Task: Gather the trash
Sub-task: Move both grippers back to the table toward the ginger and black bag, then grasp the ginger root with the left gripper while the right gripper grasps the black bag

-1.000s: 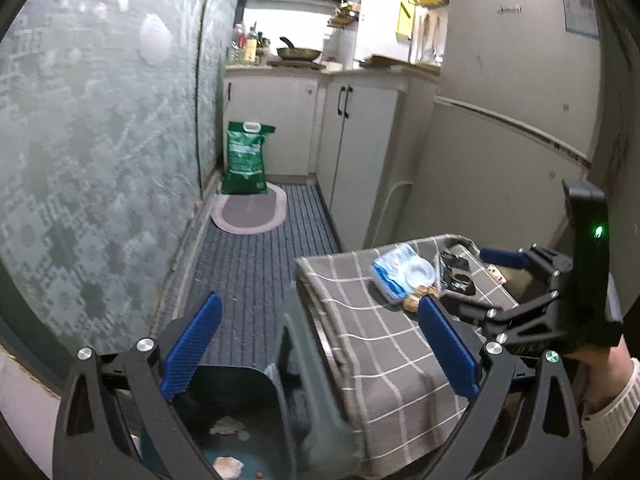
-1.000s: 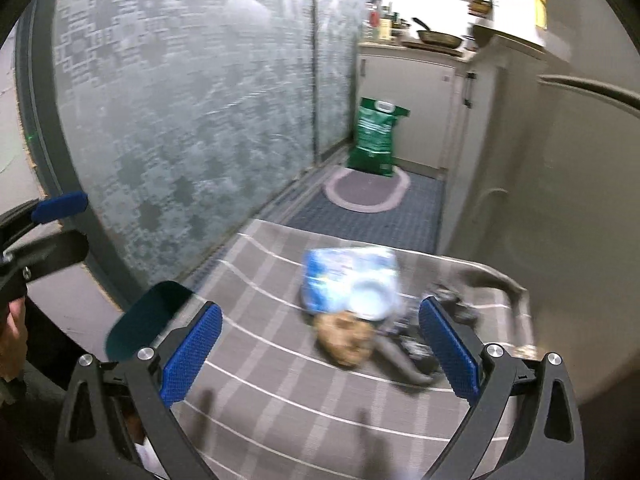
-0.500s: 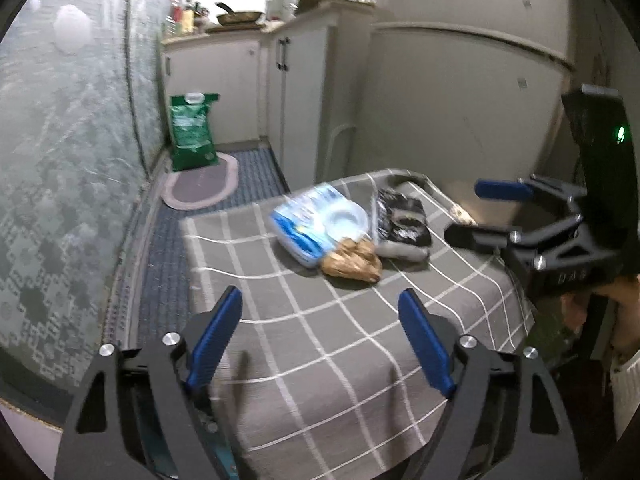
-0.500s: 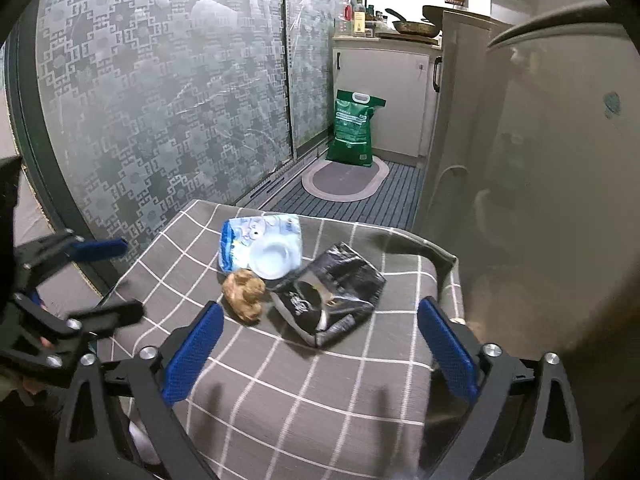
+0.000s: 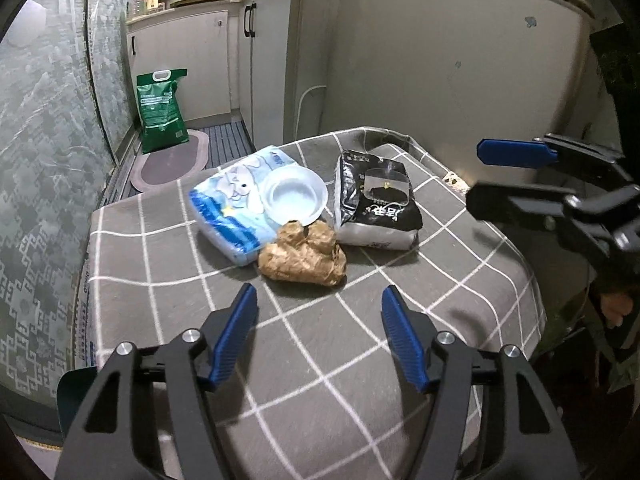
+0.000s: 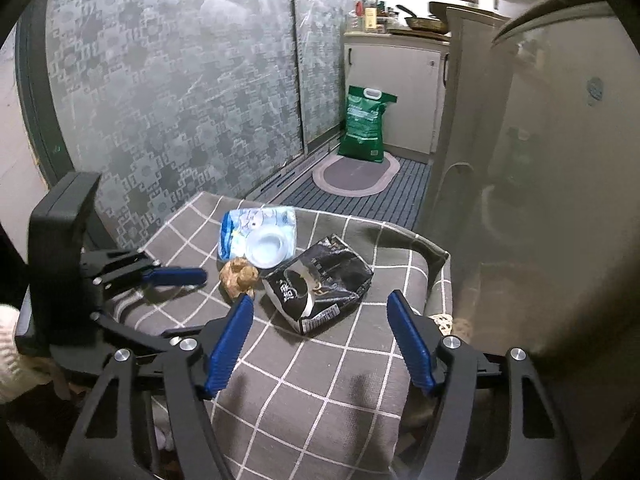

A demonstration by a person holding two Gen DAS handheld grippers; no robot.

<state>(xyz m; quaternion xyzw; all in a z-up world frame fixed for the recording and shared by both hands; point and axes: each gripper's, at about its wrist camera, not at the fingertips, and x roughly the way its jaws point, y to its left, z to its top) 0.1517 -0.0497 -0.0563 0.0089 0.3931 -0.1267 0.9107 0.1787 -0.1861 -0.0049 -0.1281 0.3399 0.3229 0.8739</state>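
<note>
Checked grey tablecloth (image 5: pixel 168 248) in a narrow kitchen: both grippers approach the trash.
The left gripper (image 5: pixel 318 304) faces the crumpled brown paper (image 5: pixel 302 256), the right gripper (image 6: pixel 320 312) the black packet (image 6: pixel 320 280); jaws are closing, empty, so each likely needs more reach.

Trash clustered on the checked cloth
Crumpled brown paper wad (image 5: pixel 303 255) touches a blue tissue pack (image 5: pixel 232 208) bearing a clear plastic bowl (image 5: pixel 295 196); black crinkled pouch (image 5: pixel 376 206) lies flat beside them.
</note>
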